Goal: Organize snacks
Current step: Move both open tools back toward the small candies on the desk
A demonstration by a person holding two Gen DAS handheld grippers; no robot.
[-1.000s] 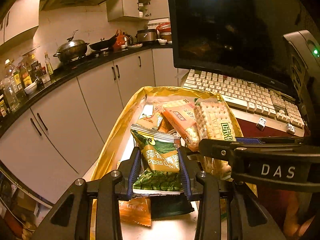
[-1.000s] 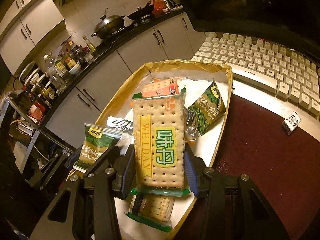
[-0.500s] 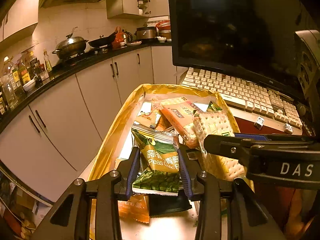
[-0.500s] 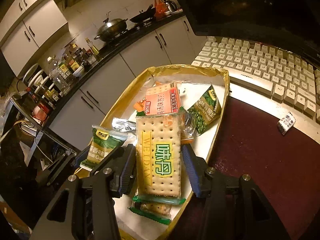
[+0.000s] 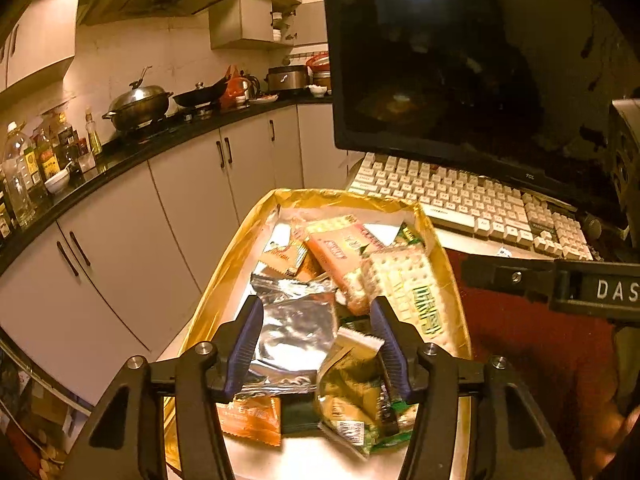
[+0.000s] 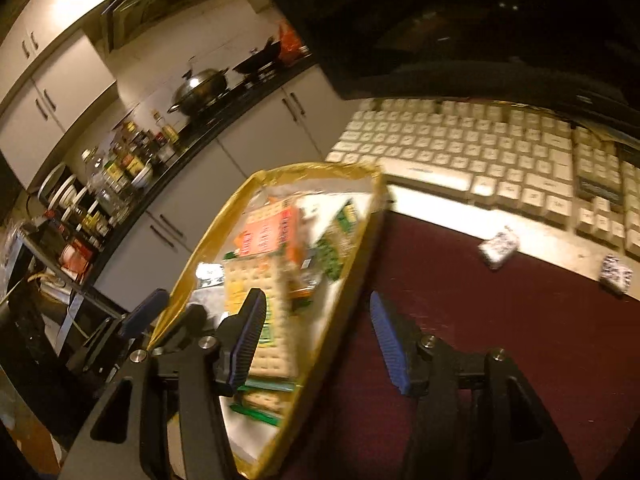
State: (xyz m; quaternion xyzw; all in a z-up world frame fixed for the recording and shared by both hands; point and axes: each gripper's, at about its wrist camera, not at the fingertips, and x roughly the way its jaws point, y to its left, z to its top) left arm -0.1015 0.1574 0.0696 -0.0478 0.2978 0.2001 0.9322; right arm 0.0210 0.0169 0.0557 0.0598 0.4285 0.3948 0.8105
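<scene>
A dark monitor (image 5: 472, 64) stood beyond the left gripper, the letters "TCL" just readable on its lower edge, with a pale keyboard (image 5: 460, 200) lying below it. Ahead of both grippers sat a gold-lined tray (image 5: 224, 272) on the desk, holding the snacks in a loose heap.

The left gripper (image 5: 316, 344) hung over the near end of the tray. Its jaws had just been opening and stood apart, gripping nothing. A green pea packet (image 5: 356, 396) lay tumbled and blurred just below them, against the right-hand jaw, seemingly dropping free. A silver foil packet (image 5: 294, 332) lay between and beyond the jaws, and an orange packet (image 5: 250, 418) sat below the left-hand jaw.

The right gripper (image 6: 316, 344) was off the tray's right side, over a dark red mat (image 6: 500, 340). Its jaws had also just been opening, and they were empty. The cracker pack (image 6: 260, 296) lay on the heap in the tray, just past its left-hand jaw; the view was blurred.

The step in hand looked like release: both packets set down in the tray. The next move probably called for lifting clear and choosing another snack.

Beyond the left gripper, the cracker pack showed green characters, too smeared to read. "DAS" was printed on the right gripper's body to the right.
</scene>
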